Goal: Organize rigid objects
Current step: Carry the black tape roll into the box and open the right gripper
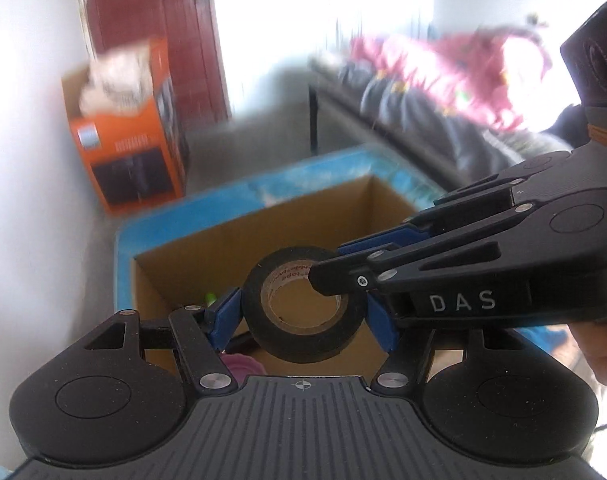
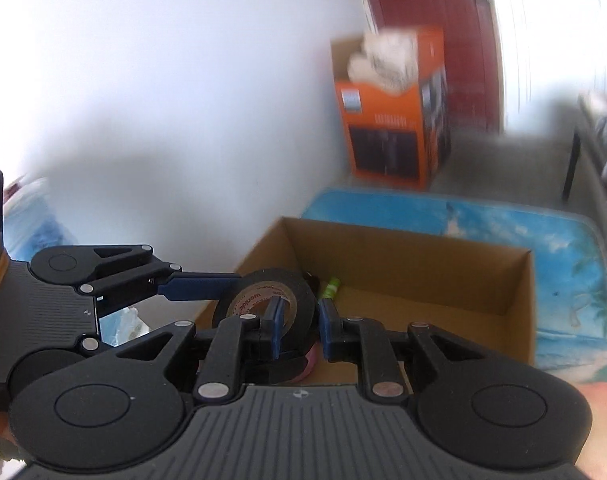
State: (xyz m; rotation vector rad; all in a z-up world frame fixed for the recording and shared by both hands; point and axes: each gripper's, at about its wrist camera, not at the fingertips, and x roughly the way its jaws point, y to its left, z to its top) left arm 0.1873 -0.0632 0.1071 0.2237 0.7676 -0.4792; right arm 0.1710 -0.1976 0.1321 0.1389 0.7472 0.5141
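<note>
Black tape roll (image 1: 303, 306), tan core, gripped across by left gripper (image 1: 305, 314); right gripper (image 2: 297, 330) pinches its wall, above the open cardboard box (image 2: 423, 264).

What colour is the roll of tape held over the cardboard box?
Black roll of tape with a tan cardboard core; clearest in the left wrist view.

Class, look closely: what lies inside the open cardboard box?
Inside the cardboard box, a green object and something pink show; the black tape roll and grippers cover the rest.
</note>
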